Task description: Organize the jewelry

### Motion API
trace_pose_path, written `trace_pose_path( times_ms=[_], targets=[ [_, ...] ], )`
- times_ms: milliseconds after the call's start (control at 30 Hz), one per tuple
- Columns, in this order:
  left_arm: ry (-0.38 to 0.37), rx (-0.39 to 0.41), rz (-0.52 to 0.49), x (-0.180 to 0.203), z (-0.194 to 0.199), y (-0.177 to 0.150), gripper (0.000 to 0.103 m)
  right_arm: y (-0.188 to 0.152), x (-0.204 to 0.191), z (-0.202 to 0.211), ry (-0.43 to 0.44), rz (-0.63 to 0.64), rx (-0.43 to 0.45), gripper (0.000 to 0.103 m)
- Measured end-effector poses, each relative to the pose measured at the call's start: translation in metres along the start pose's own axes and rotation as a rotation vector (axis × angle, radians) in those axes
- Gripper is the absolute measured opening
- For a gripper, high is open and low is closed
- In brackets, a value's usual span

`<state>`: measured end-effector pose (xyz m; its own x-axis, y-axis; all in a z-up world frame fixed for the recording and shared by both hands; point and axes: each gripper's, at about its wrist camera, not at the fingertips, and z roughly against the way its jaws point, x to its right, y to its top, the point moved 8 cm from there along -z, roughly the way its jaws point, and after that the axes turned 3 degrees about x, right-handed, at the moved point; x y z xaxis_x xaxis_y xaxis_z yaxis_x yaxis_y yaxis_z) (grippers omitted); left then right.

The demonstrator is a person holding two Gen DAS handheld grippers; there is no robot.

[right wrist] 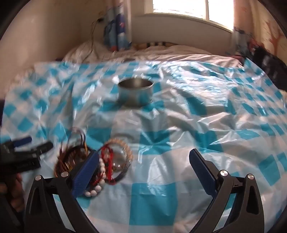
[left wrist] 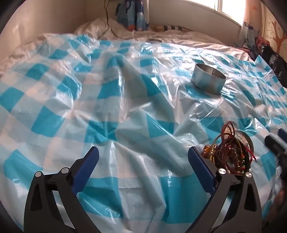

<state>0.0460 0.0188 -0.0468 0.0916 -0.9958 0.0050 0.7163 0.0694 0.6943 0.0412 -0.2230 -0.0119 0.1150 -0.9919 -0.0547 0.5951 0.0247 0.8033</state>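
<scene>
Blur smears the jewelry pile, half hidden behind the spread right tool; left tool gapes too.

I'm over a bed that fills most of both views. White bedding, rumpled, with a crinkly blue-and-white checked plastic sheet spread over it, glossy with glare. Beige wall on the left, meeting the far wall at a corner. Blue patterned curtain hangs in that corner, with a thin dark cable running down beside it. Window on the far wall above a white sill, daylight blown out. Right side: wall with tree decal, dark clothes or bags piled at the bed edge.
</scene>
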Motion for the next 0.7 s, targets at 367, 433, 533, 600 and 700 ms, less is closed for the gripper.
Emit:
trace_pose_path(
  times_ms=[367, 433, 533, 600, 700],
  targets=[
    [-0.011, -0.038, -0.042, 0.02, -0.01, -0.008, 0.095, -0.004, 0.002, -0.019, 0.033, -0.037, -0.063, 0.096],
    [-0.018, -0.044, -0.048, 0.022, -0.01, -0.009, 0.095, -0.005, -0.001, -0.021, 0.027, -0.026, -0.063, 0.096],
    [-0.039, -0.043, -0.022, 0.019, -0.006, -0.007, 0.095, -0.009, -0.005, -0.026, 0.024, -0.007, -0.078, 0.096],
    [-0.055, -0.045, 0.001, 0.017, -0.004, -0.006, 0.095, -0.011, -0.006, -0.029, 0.023, -0.002, -0.085, 0.096],
    [-0.071, -0.05, 0.03, 0.015, -0.003, -0.005, 0.095, -0.013, -0.004, -0.03, 0.024, -0.012, -0.087, 0.096]
  ],
)
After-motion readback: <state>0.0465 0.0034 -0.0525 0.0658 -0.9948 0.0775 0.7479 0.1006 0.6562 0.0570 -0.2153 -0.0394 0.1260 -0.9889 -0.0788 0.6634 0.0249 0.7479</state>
